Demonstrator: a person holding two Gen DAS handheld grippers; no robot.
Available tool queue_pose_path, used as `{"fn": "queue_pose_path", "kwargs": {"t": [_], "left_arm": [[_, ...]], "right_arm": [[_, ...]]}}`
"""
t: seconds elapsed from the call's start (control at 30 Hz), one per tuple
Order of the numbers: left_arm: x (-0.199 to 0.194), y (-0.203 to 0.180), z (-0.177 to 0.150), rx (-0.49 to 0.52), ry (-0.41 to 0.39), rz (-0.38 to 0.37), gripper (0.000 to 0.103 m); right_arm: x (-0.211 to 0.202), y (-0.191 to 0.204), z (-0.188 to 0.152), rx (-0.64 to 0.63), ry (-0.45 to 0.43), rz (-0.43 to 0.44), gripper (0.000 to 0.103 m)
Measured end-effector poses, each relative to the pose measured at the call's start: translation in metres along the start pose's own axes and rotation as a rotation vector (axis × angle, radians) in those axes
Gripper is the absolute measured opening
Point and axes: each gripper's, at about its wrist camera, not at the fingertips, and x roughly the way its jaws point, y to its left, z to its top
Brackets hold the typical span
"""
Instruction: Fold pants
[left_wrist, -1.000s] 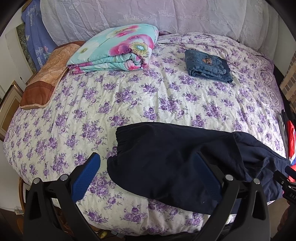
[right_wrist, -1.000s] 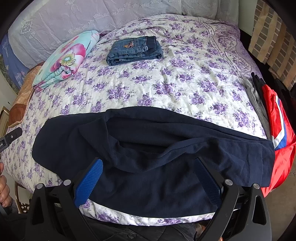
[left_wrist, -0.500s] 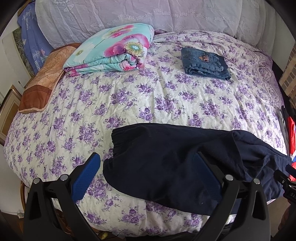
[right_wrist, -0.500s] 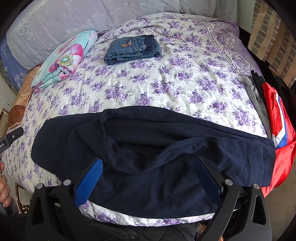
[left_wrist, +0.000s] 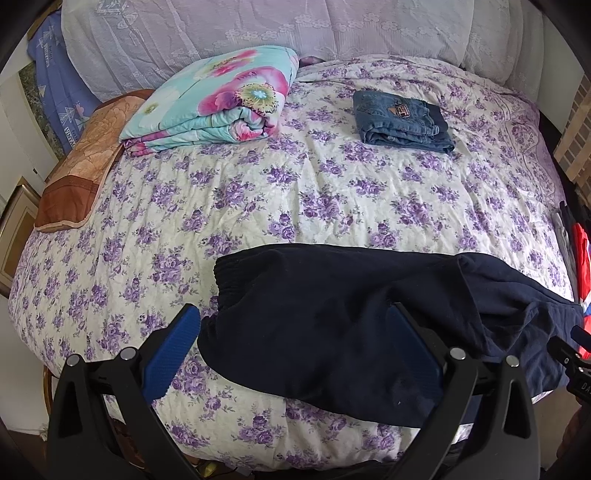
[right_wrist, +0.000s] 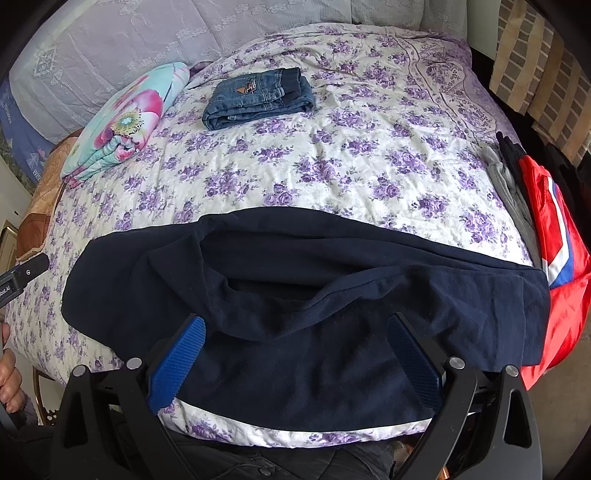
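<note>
The navy pants (right_wrist: 303, 295) lie crosswise along the near edge of the bed (right_wrist: 332, 166), their lower hem close to that edge with a thin strip of floral cover showing below it. The elastic waistband (left_wrist: 229, 280) sits toward the near left corner; the leg ends reach the near right corner, where they touch and partly overlap a red garment (right_wrist: 554, 288) hanging over the right edge. The upper layer is rumpled, with a loose fold running diagonally across the middle.

The left hand-held gripper (left_wrist: 295, 343) hovers at the near edge with its blue pads spread wide apart, one over bare cover beside the waistband, the other over the dark cloth; it clamps nothing. The right hand-held gripper (right_wrist: 295, 354) is likewise spread wide above the lower half of the pants, holding nothing.

Beyond the pants, the middle of the bed is bare floral cover. Folded jeans (right_wrist: 258, 98) rest near the far edge, well apart from the pants. A folded flowered quilt (left_wrist: 218, 99) sits at the far left corner, a brown cushion (left_wrist: 81, 166) along the left edge beside it.
</note>
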Motion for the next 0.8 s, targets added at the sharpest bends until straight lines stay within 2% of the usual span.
{"fn": "queue_pose_path", "kwargs": {"t": [0.47, 0.67, 0.8], "left_arm": [[0.012, -0.003, 0.004, 0.000, 0.034, -0.035, 0.099], [0.047, 0.018, 0.003, -0.064, 0.136, -0.060, 0.099], [0.074, 0.027, -0.005, -0.061, 0.221, -0.032, 0.099]], "right_arm": [[-0.001, -0.004, 0.002, 0.002, -0.003, -0.036, 0.099], [0.005, -0.012, 0.001, 0.022, 0.013, -0.080, 0.099], [0.008, -0.018, -0.002, 0.028, 0.010, -0.109, 0.099]]}}
